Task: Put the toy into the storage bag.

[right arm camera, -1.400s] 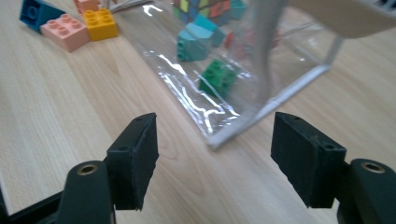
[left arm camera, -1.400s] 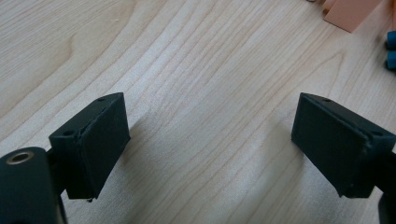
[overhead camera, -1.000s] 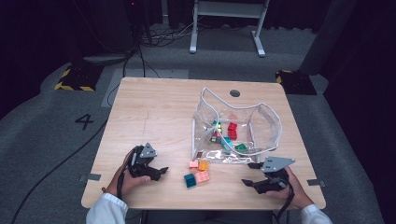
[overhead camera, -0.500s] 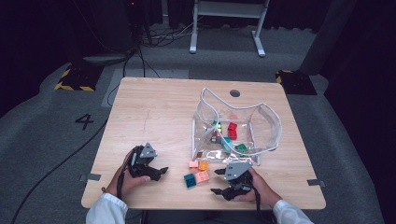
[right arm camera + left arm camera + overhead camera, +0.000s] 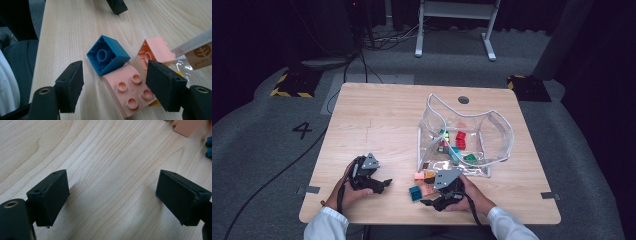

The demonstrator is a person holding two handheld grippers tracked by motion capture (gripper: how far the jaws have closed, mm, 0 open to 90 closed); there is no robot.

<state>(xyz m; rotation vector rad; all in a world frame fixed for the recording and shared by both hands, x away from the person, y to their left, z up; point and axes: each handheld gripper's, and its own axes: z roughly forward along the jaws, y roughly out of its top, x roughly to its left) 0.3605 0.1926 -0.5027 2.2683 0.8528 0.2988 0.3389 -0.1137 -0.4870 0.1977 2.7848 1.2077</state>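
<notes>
A small tan tag (image 5: 200, 53) on the clear plastic bag (image 5: 492, 135) carried a leaf mark and letters that seemed to read "yuan", cut off at the edge of the right gripper view, and a painted "4" (image 5: 304, 130) marked the grey floor left of the wooden table (image 5: 377, 115). Against the picture a second earlier, the right gripper (image 5: 435, 201) had slid from the table's near right corner leftward to the loose bricks in front of the bag, while the left gripper (image 5: 383, 184) stayed put, well to the left of the bag. The right gripper's jaws had just been widening; they stood apart, with a curved pink brick (image 5: 126, 87) studs up between them, neither pad pressing on it. A blue brick (image 5: 108, 54) lay on its side touching that pink brick, hollow underside toward the camera, and a second pink brick (image 5: 155, 52) sat just beside the bag's tag. A bit of yellow brick (image 5: 155, 103) peeked from under the right jaw. The left gripper hung wide open over bare wood, gripping nothing.
</notes>
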